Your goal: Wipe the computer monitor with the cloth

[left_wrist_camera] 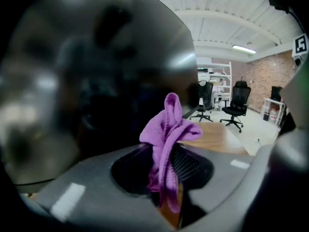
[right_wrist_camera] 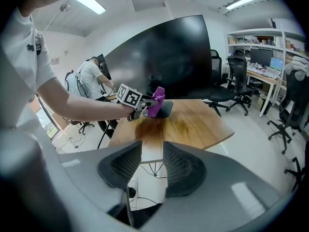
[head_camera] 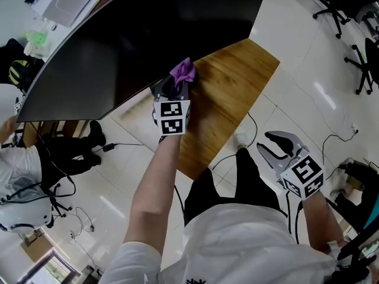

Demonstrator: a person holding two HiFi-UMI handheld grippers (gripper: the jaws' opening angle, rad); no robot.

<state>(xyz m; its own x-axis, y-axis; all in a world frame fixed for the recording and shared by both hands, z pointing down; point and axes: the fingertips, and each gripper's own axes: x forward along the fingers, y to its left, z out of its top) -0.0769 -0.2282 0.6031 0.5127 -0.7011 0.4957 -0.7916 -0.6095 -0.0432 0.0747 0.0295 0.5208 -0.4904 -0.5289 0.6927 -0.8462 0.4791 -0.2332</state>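
Our left gripper (head_camera: 175, 89) clamps the purple cloth (head_camera: 183, 71), the monitor (head_camera: 136, 34) just ahead; our right gripper (head_camera: 277, 147) hangs back, jaws apart, empty. Most wiping looks left, we judge.

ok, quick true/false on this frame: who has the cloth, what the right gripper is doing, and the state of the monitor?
1. The left gripper is shut on the purple cloth. True.
2. The right gripper also grips the cloth. False: its fingers stand apart with nothing between them, and it is held back from the table's edge.
3. The monitor screen is dark. True.
4. The cloth lies spread flat on the wooden table. False: it is bunched up in the left gripper, sticking out past the fingers near the monitor's lower edge.
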